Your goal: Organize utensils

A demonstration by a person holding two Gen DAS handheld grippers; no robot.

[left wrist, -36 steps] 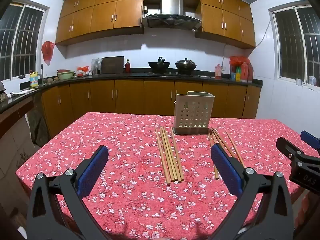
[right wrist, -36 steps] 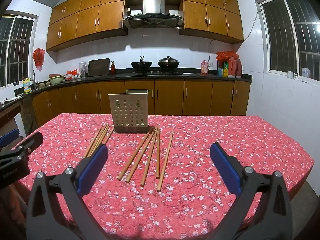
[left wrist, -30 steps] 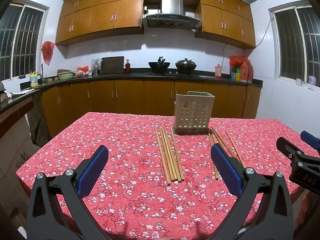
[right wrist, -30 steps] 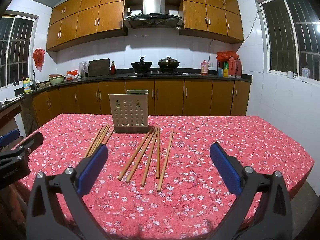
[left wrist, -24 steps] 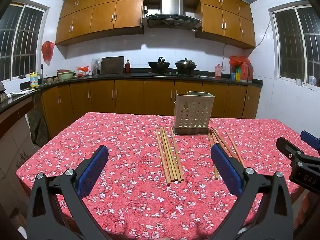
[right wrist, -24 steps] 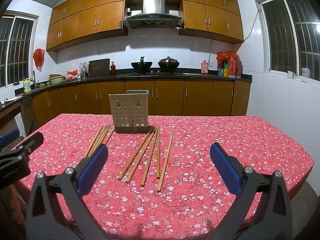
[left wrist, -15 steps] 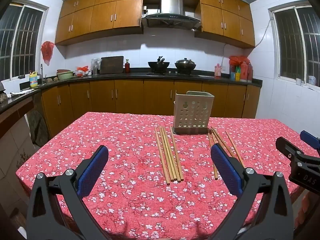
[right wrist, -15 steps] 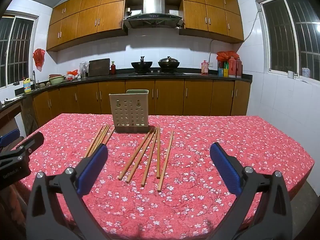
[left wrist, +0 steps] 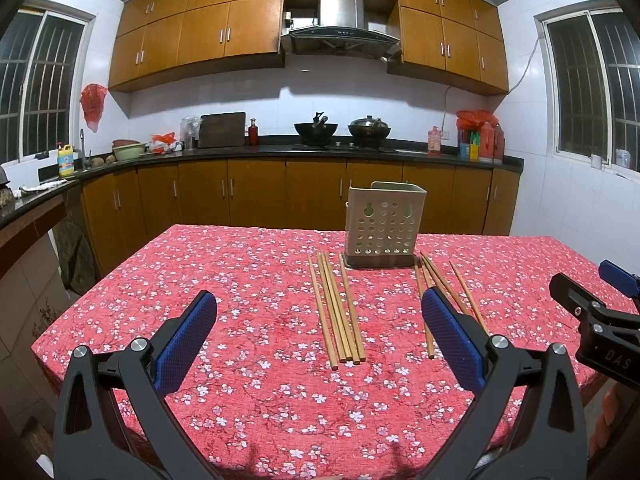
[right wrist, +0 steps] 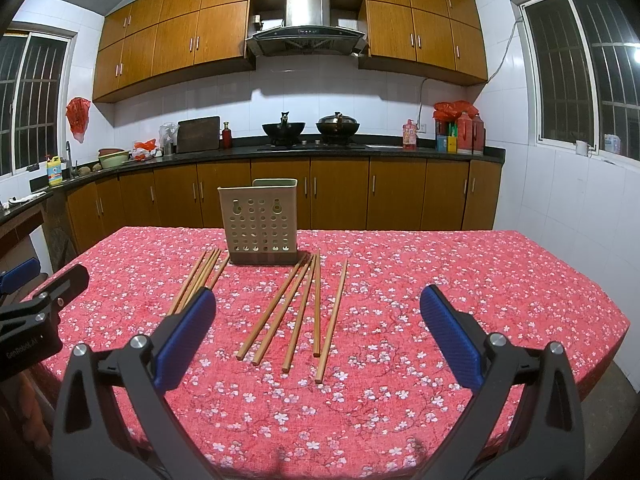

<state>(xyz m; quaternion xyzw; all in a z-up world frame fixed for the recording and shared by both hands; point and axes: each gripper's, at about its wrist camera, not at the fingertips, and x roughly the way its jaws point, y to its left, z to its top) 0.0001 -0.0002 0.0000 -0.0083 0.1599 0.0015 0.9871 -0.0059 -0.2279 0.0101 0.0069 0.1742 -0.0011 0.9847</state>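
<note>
While chopsticks point(left wrist: 338, 308) overlap, only right view separates five point(right wrist: 296, 312).

Black tongs point(left wrist: 318, 332) w/ blue textured pads point(left wrist: 186, 342), silver screws.

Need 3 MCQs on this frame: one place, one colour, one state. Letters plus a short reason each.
1. Where do the chopsticks lie?
A. inside the holder
B. flat on the tablecloth, in two groups in front of the holder
C. on the counter

2. What colour are the pads of the right hand-held gripper?
A. blue
B. yellow
C. white

3. What state is the left hand-held gripper in?
A. shut on a chopstick
B. open, holding nothing
C. shut and empty

Key:
1 B: both bundles rest on the red floral tablecloth, one near each front corner of the perforated holder.
2 A: both pads are blue mesh.
3 B: its jaws stand wide apart with only tablecloth between them.
</note>
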